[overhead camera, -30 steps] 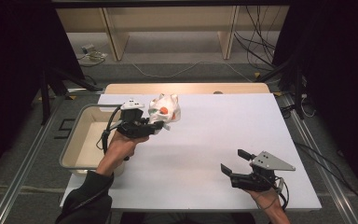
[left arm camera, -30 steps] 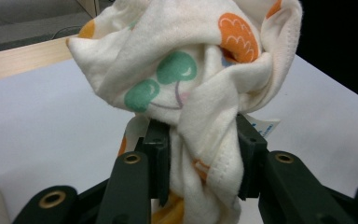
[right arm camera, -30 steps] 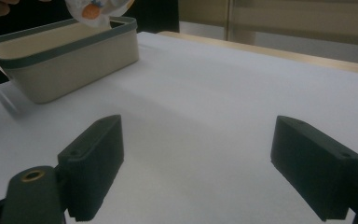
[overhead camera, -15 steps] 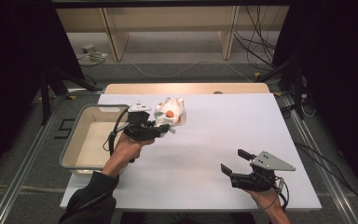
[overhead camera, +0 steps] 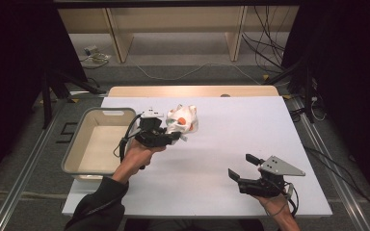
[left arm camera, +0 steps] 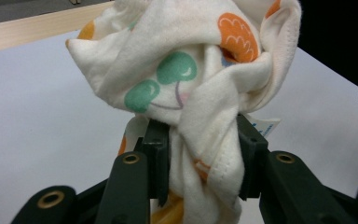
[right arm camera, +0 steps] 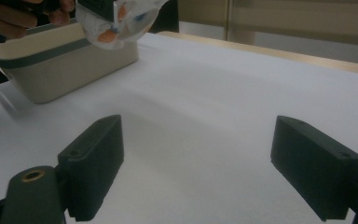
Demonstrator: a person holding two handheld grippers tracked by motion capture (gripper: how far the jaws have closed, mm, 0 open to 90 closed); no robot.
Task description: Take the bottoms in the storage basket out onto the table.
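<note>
A bunched white cloth (overhead camera: 182, 122) printed with orange and green shapes hangs above the white table (overhead camera: 231, 125), just right of the bin. My left gripper (overhead camera: 173, 135) is shut on it. In the left gripper view both black jaws pinch the lower folds of the cloth (left arm camera: 191, 70), with my left gripper (left arm camera: 199, 140) pointing along the table. My right gripper (overhead camera: 241, 165) rests low near the table's front right, open with nothing between its jaws. The right gripper view has my right gripper (right arm camera: 214, 154) spread wide over bare table, with the cloth (right arm camera: 116, 18) far off at upper left.
A beige bin (overhead camera: 101, 111) stands at the table's left edge; its wall (right arm camera: 60, 51) appears in the right gripper view. A wooden strip (overhead camera: 192, 90) borders the table's far side, with shelving and cables on the floor beyond.
My left gripper has carried the cloth a little to the right and nearer, away from the bin's corner. The right gripper has stayed put.
</note>
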